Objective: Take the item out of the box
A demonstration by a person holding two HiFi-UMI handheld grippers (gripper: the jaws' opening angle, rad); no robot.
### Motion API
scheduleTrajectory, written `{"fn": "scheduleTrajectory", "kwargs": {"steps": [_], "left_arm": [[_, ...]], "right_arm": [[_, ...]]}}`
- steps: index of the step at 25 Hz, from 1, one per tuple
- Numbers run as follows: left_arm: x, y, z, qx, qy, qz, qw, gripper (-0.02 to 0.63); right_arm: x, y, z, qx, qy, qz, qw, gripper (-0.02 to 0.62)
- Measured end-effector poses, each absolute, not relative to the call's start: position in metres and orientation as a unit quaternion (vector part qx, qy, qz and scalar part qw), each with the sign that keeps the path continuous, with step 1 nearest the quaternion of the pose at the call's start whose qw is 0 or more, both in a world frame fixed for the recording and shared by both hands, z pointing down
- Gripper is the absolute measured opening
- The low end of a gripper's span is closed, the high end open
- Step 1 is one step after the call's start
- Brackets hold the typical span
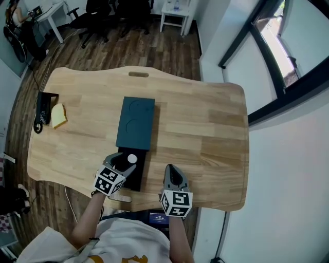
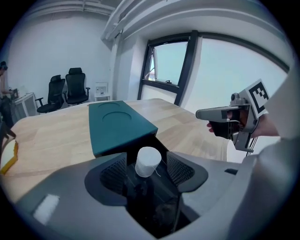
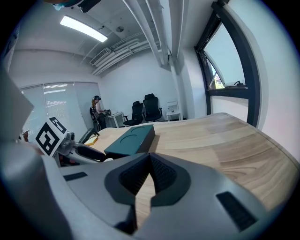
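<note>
A dark teal lid (image 1: 135, 123) lies on the wooden table (image 1: 205, 128), slid back off a black box (image 1: 135, 174) near the front edge. A dark item with a round white cap (image 1: 132, 159) stands in that box. My left gripper (image 1: 121, 163) is over the box, open. In the left gripper view the white cap (image 2: 148, 161) sits between the ribbed pads (image 2: 115, 174) with a gap on each side. My right gripper (image 1: 173, 173) hovers to the right of the box, shut and empty. In the right gripper view its pads (image 3: 161, 176) meet over bare wood.
A yellow block (image 1: 58, 115) and a black device (image 1: 41, 110) with a cable lie at the table's left edge. A slot (image 1: 138, 74) is cut near the far edge. Office chairs (image 1: 103, 15) and a white side table (image 1: 175, 13) stand beyond.
</note>
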State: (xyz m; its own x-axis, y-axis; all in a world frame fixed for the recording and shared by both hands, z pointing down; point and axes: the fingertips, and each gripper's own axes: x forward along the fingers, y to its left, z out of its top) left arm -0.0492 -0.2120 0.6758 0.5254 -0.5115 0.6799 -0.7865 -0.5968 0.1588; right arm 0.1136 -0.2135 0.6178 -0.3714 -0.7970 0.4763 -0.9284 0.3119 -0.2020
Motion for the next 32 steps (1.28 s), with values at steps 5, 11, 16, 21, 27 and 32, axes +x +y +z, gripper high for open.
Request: {"fn": "scheduleTrajectory", "kwargs": {"steps": [5, 11, 16, 21, 27, 32], "left_arm": [[-0.041, -0.215, 0.690, 0.835, -0.367, 0.336, 0.233, 0.250], [-0.035, -0.216, 0.704, 0.833, -0.342, 0.368, 0.232, 0.249], [-0.039, -0.220, 0.709, 0.824, -0.358, 0.375, 0.227, 0.190], [-0.042, -0.223, 0.700, 0.822, -0.360, 0.368, 0.243, 0.184], [-0.040, -0.221, 0.699, 0.830, -0.354, 0.353, 0.249, 0.181], [-0.043, -0.209, 0.696, 0.837, -0.345, 0.346, 0.248, 0.181]], "right_arm": [[0.119, -0.223, 0.619, 0.539, -0.799, 0.230, 0.135, 0.006], [0.124, -0.227, 0.621, 0.541, -0.795, 0.234, 0.139, 0.006], [0.123, -0.226, 0.625, 0.542, -0.794, 0.235, 0.141, 0.006], [0.117, -0.225, 0.623, 0.540, -0.796, 0.232, 0.144, 0.006], [0.116, -0.225, 0.620, 0.540, -0.798, 0.223, 0.146, 0.006], [0.111, -0.216, 0.620, 0.541, -0.796, 0.226, 0.150, 0.006]]}}
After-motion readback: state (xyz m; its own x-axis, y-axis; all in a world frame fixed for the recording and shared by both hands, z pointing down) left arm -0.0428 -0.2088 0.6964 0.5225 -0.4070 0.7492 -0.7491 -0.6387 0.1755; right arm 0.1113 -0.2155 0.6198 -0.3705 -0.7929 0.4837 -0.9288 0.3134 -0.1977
